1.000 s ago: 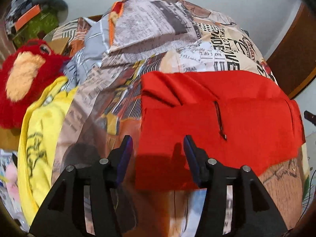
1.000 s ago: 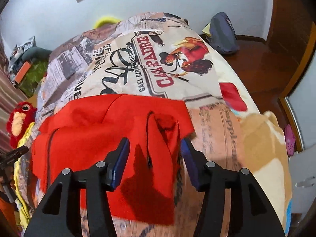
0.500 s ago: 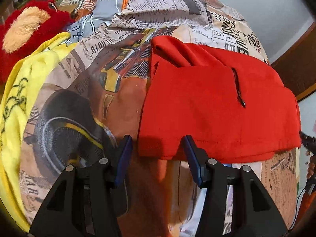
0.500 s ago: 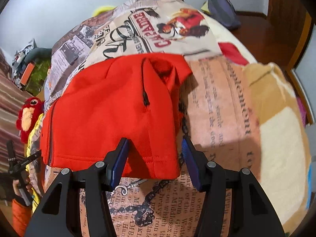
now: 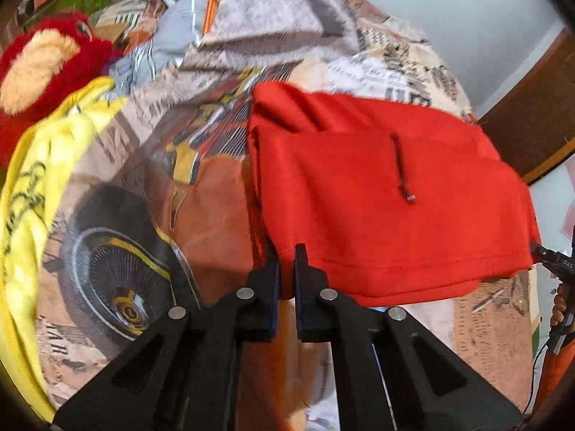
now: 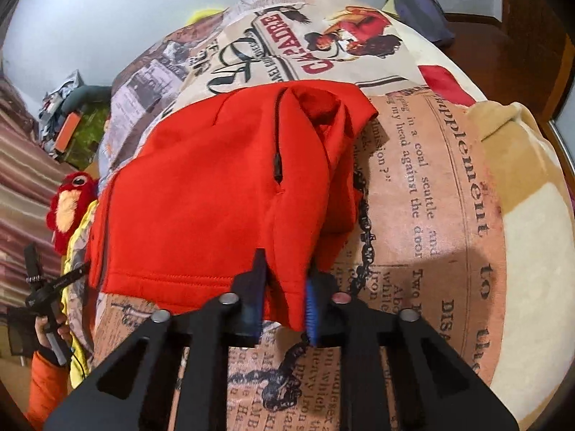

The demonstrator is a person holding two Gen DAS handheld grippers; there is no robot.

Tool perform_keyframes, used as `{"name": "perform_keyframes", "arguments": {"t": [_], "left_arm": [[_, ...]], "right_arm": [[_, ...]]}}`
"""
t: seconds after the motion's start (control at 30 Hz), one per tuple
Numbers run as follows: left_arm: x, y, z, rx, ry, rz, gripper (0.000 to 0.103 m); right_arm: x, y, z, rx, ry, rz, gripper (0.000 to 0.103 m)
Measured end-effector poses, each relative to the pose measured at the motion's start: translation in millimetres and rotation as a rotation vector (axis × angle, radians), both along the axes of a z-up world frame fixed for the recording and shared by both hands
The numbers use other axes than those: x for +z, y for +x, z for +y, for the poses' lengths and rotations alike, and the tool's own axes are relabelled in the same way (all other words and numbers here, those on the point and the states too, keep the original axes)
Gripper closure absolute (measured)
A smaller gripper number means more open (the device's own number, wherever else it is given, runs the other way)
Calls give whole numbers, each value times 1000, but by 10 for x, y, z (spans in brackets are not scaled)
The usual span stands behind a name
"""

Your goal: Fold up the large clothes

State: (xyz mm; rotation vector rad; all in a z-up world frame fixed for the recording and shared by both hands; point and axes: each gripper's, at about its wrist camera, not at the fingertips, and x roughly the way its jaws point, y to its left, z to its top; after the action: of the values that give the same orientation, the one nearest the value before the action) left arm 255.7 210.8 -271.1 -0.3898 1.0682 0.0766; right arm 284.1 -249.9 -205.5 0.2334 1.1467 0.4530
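Bedspread (image 5: 151, 165), newspaper-and-car print, fills both views from edge to edge; text panels and a chain motif run down the right of the right wrist view.

Garment (image 5: 377, 197), red, partly folded, lies on the bedspread: centre right in the left wrist view, centre left in the right wrist view, hem toward the cameras. Dark zipper (image 6: 277, 158) runs down its front, pull at the lower end.

Yellow cloth (image 5: 32, 186), black lettering, along the left edge of the left wrist view, on the bedspread.

Plush toy (image 5: 39, 61), red with a tan patch, upper left of the left wrist view, just beyond the yellow cloth.

Left gripper (image 5: 286, 251), bottom centre, jaws pinched tight on the garment's near left hem corner.

Right gripper (image 6: 285, 273), bottom centre, jaws closing, the garment's near right hem corner between them, bunched and pressed by the pads.

Bag (image 6: 424, 10), dark blue, upper right of the right wrist view, beyond the bed.
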Motion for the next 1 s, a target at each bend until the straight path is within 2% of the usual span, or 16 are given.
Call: {"name": "perform_keyframes", "arguments": {"t": [0.23,0.33,0.43,0.53,0.7,0.83,0.93,1.0], "left_arm": [[410,173,-69,-24,-2,-90,99],[606,354,-45,-27,6,-137,100],[762,560,18,-28,-31,-181,101],[876,822,61,-21,13,-211,101],[805,1376,228,42,76,-187,101],[637,1679,337,120,196,-125,101],[496,1772,340,83,155,-92,99],[433,1748,267,52,170,-82,99]], "right_arm": [[324,48,98,32,8,-99,94],[510,192,183,38,-7,-160,94],[665,398,271,48,1,-206,95],[727,650,371,48,-8,-233,95],[681,1142,502,-4,-27,-226,95],[571,1483,493,-119,-56,-191,91],[482,1592,492,-162,-62,-147,87],[457,1561,548,-155,-103,-158,84]]}}
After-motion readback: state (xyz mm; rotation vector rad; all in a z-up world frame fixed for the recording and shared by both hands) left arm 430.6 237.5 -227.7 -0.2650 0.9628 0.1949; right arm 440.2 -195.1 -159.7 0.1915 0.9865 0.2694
